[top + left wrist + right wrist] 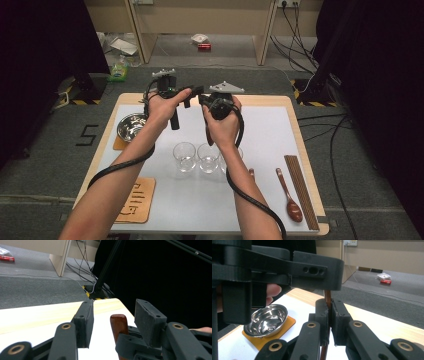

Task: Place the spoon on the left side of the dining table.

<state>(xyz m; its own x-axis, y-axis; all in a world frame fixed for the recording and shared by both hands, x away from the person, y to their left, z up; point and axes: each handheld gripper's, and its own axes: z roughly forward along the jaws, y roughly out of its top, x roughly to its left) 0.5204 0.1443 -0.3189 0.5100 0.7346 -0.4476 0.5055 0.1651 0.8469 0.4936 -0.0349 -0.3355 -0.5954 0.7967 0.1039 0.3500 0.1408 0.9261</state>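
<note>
Above the table, right tool (pixel 329 315) pinches a wooden spoon handle (pixel 119 325) between the spread left tool (pixel 113 322).

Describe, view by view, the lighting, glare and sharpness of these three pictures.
High view: even overhead light on the white table, dark curtains at both sides, soft focus. Left gripper view: black backdrop, near fingers slightly blurred. Right gripper view: bright reflections in the steel bowl; the left gripper looms dark and close.

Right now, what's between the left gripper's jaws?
The rounded end of a brown wooden handle, clamped by the right gripper. The left gripper has it between open jaws, touching neither, as its own view shows.
</note>
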